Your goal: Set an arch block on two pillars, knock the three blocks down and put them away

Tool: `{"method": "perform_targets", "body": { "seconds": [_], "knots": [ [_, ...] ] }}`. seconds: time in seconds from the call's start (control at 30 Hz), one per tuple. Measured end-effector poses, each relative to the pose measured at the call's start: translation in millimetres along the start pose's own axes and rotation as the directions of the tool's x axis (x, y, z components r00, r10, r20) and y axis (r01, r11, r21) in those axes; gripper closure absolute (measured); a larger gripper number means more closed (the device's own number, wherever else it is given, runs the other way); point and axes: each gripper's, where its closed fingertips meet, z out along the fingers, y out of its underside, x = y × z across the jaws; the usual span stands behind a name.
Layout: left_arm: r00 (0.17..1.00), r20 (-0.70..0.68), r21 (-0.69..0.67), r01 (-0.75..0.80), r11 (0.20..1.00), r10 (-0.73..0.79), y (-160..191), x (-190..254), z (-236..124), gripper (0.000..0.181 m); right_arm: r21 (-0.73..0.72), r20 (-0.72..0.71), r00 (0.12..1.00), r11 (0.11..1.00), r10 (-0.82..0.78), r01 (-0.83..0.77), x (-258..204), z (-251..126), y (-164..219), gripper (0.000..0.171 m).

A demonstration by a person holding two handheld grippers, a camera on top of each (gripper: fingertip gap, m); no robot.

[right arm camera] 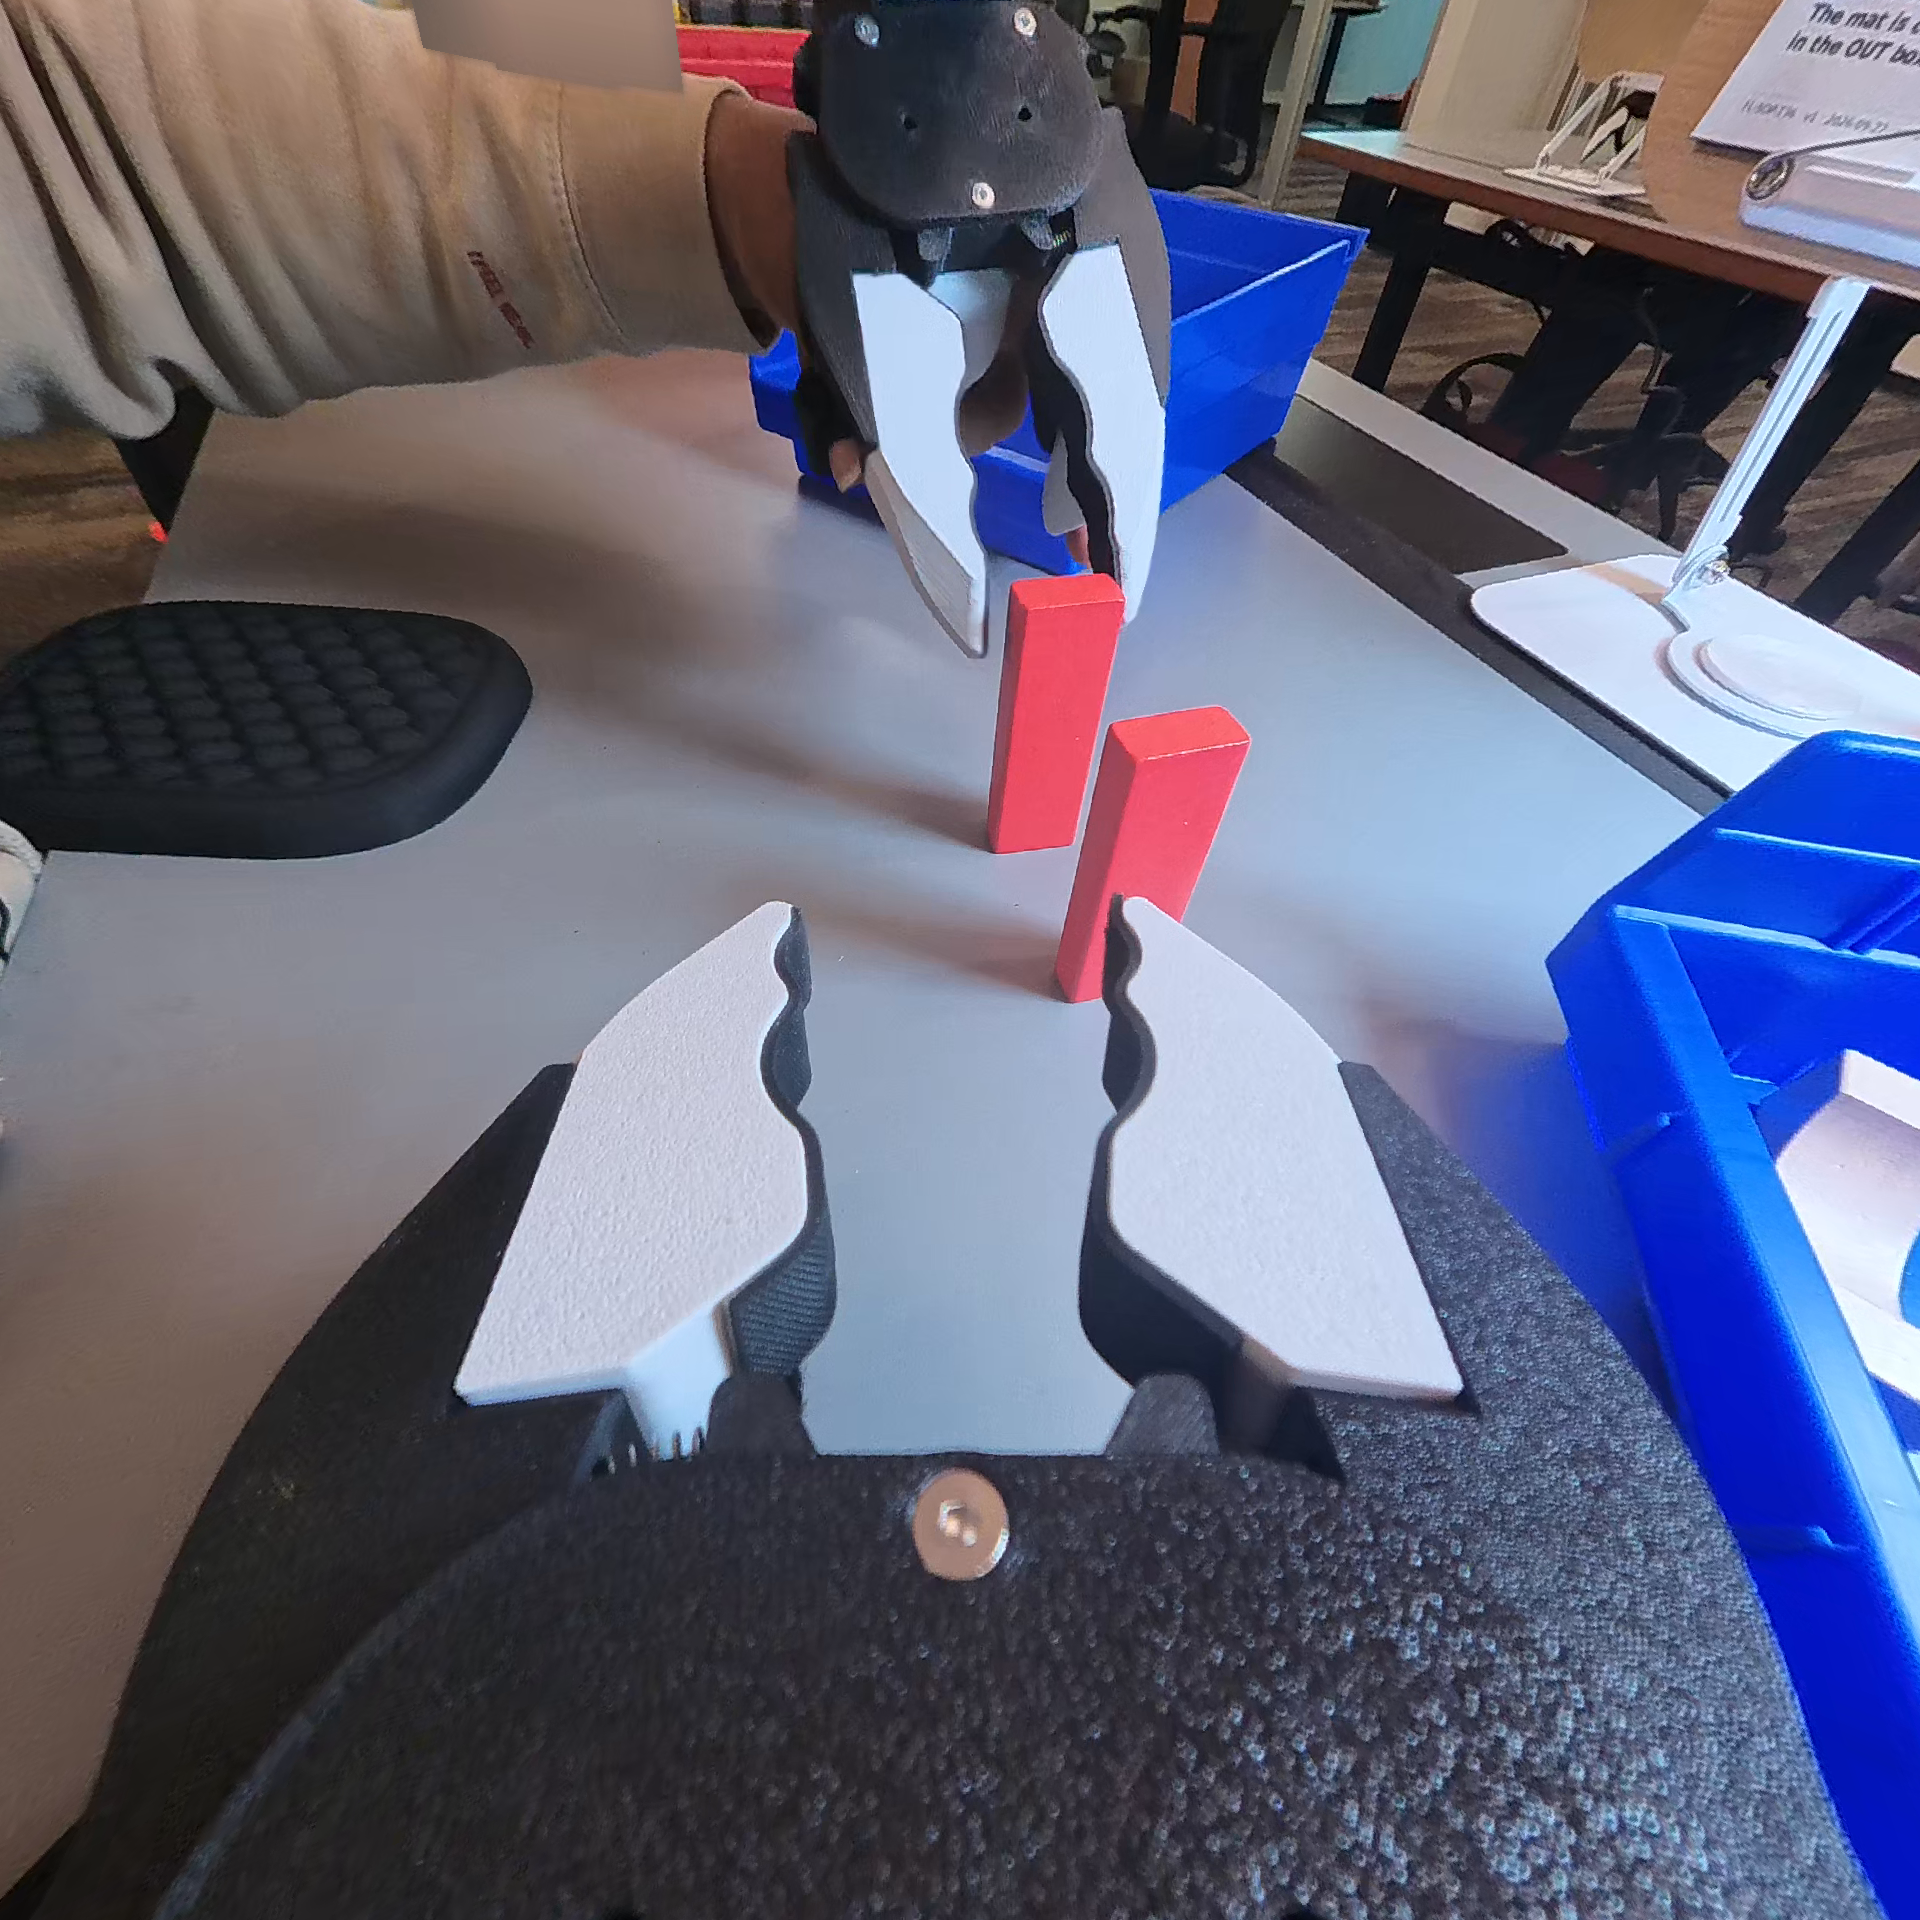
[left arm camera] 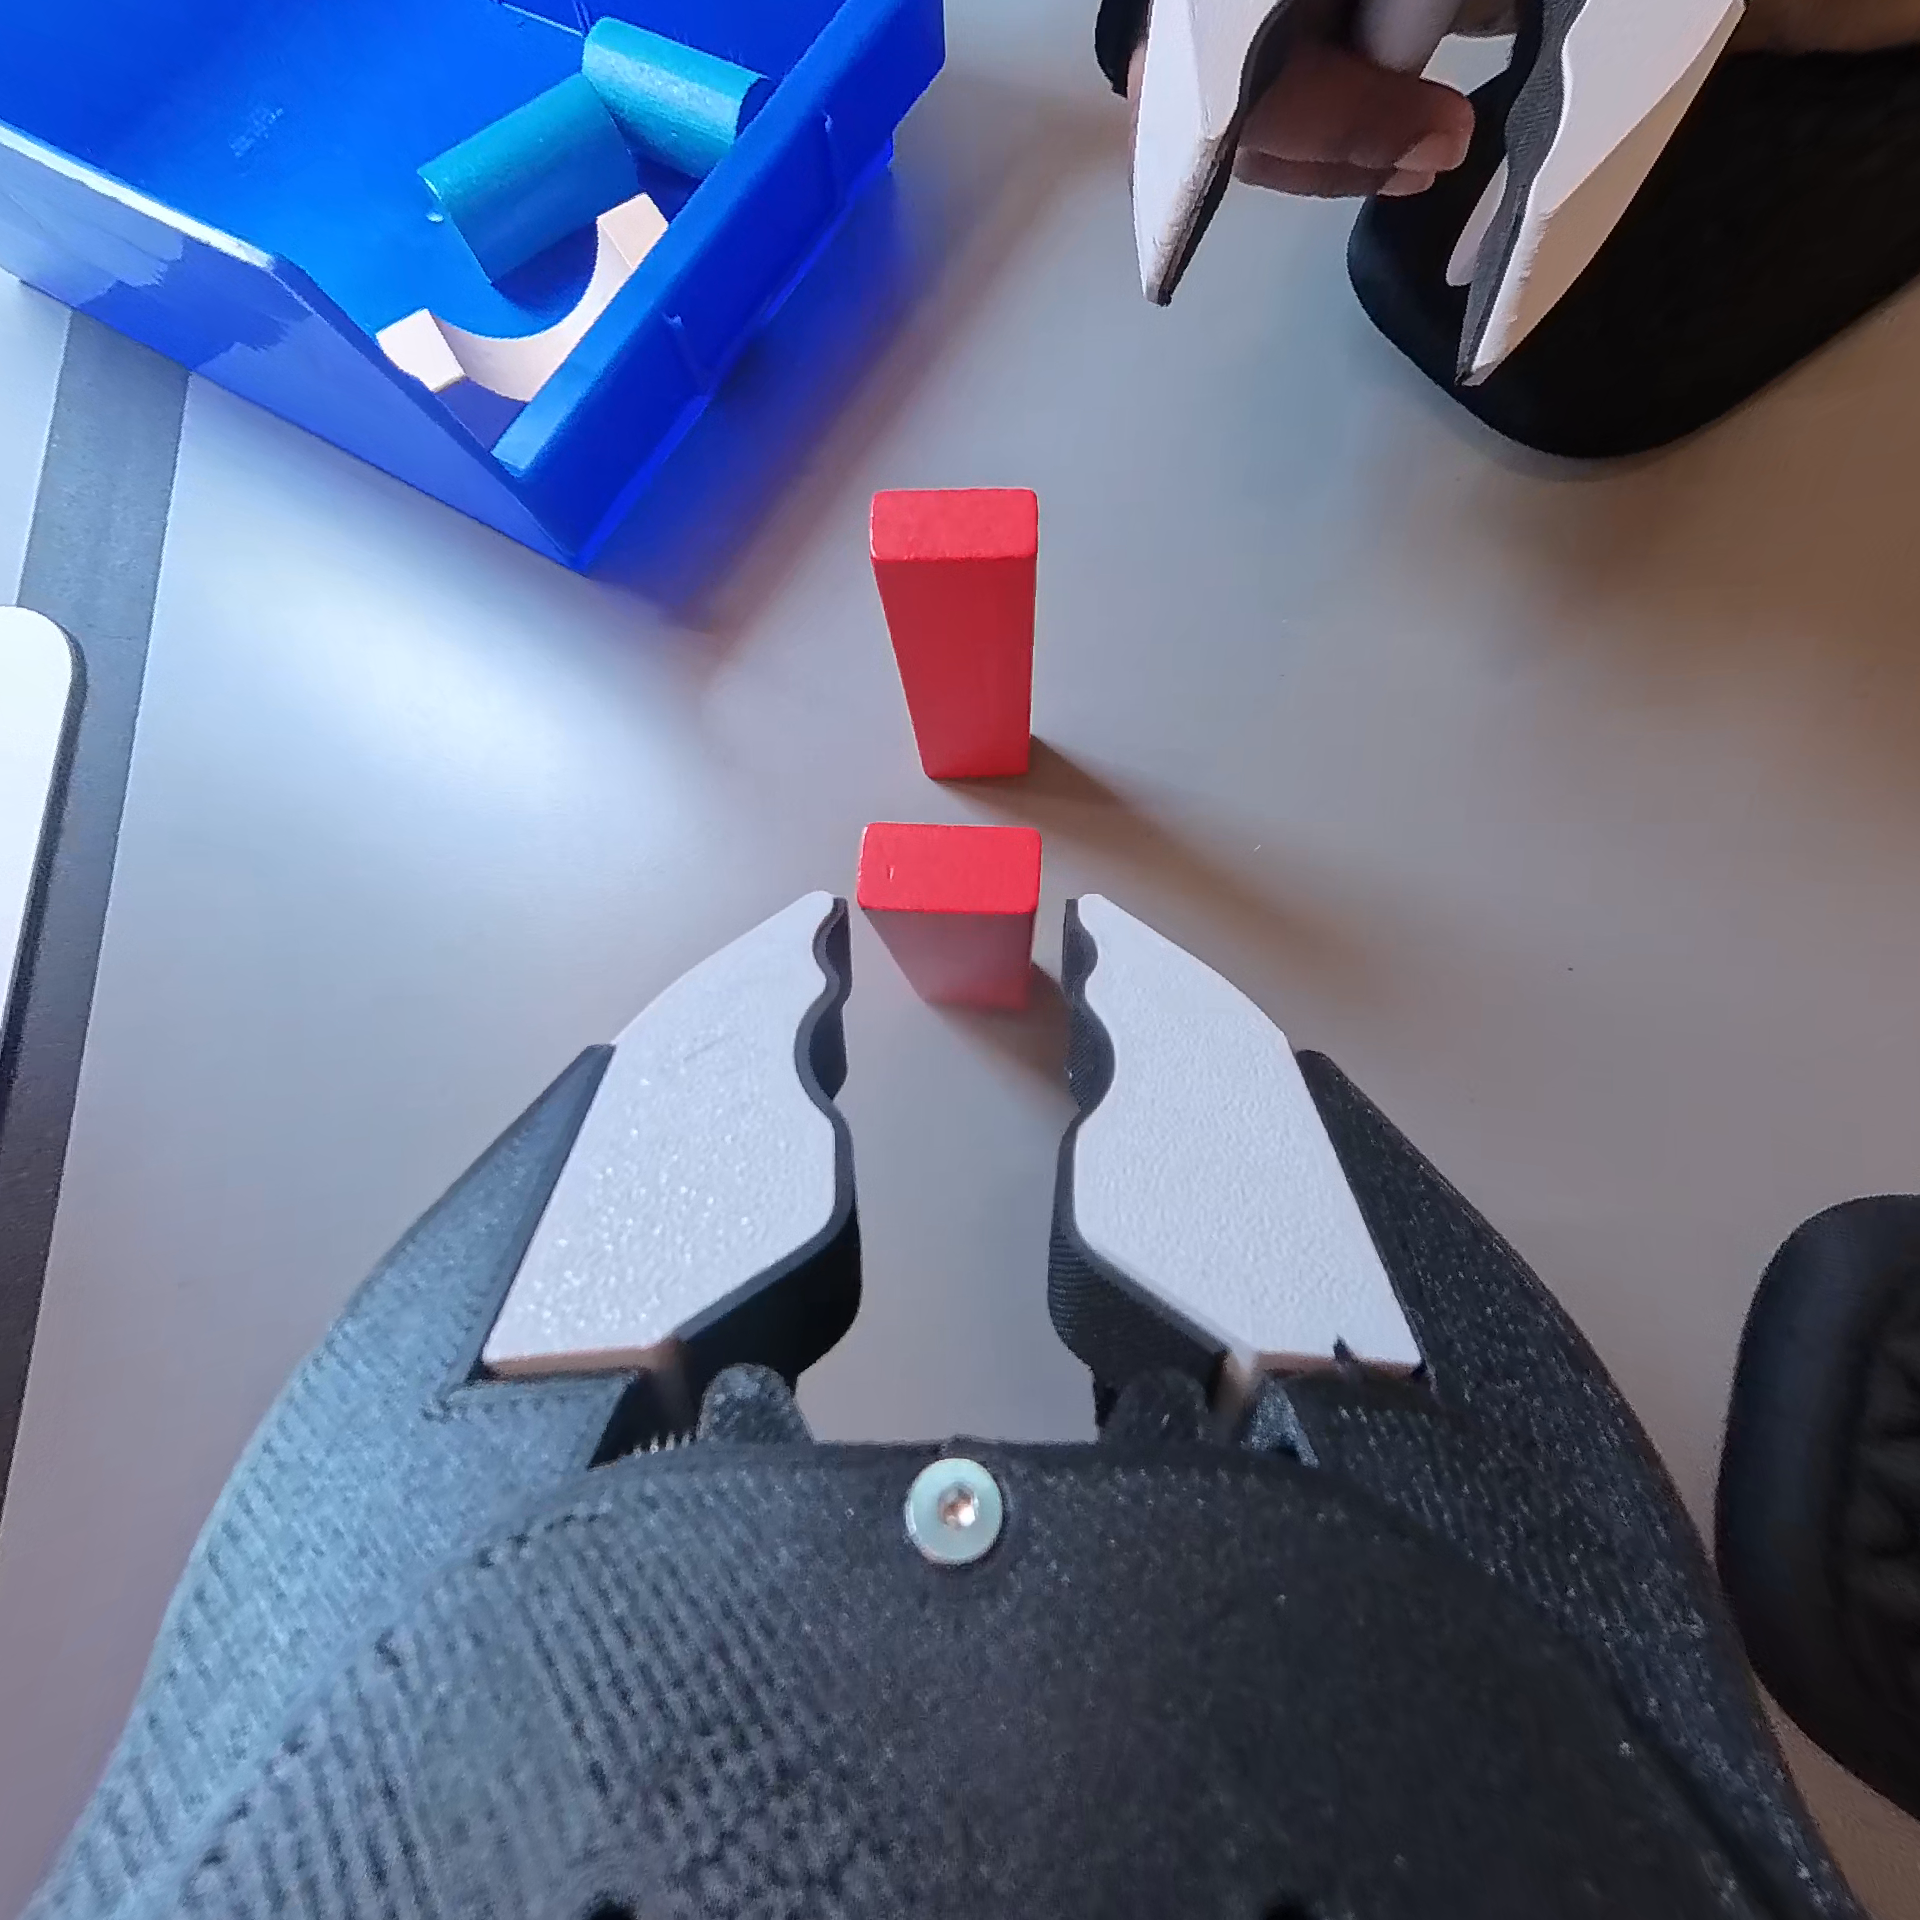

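Left wrist view: the left tool [left arm camera: 951, 909] is held open around the near red pillar [left arm camera: 951, 914], ungripped; the arch block [left arm camera: 540, 332] is seen in the blue bin [left arm camera: 727, 260] at 10 o'clock. Right wrist view: the right tool [right arm camera: 956, 914] is seen open and empty, with the second pillar [right arm camera: 1148, 842] at 1 o'clock on the tabletop [right arm camera: 520, 987].

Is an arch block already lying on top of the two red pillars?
No, both red pillars stand with bare tops.

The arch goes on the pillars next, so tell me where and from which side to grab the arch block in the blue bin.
Probably best to grip the arch block across its two flat faces at the exposed foot near the blue bin wall, coming from above with an open gripper. It lies low in the bin, and two blue cylinders rest over its far end, so only that near end looks free.
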Motion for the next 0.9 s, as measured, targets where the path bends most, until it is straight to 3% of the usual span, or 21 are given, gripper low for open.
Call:
{"method": "perform_targets", "body": {
  "seconds": [0.23, 0.43, 0.5, 0.6, 0.73, 0.9],
  "knots": [
    [0.999, 0.040, 0.098, 0.029, 0.995, -0.033, -13, -1, -34, 0.130, 0.005, -0.003, 1.000, 1.000, 0.001, -0.001, 1, -1, -1, 0.116],
    [0.957, 0.270, 0.177, 0.058, 0.983, -0.105, -9, -40, -130, 0.133, 0.006, -0.004, 1.000, 1.000, 0.004, -0.004, 1, -1, -1, 0.116],
    [0.930, 0.337, 0.088, 0.124, 0.988, -0.147, 21, -57, -158, 0.129, 0.005, -0.003, 1.000, 1.000, 0.006, -0.006, 1, 0, -1, 0.116],
    [0.877, 0.396, -0.074, 0.325, 0.943, -0.271, 93, -79, -179, 0.134, 0.002, -0.002, 1.000, 1.000, 0.006, -0.006, 0, 1, -1, 0.116],
    [0.832, 0.382, -0.208, 0.500, 0.841, -0.401, 173, -81, -170, 0.135, -0.003, -0.007, 1.000, 1.000, 0.007, -0.007, 1, 1, 0, 0.117],
    [0.833, 0.335, -0.285, 0.534, 0.796, -0.439, 200, -76, -158, 0.137, -0.009, -0.009, 1.000, 1.000, 0.028, -0.028, 4, 2, 3, 0.117]
  ]
}}
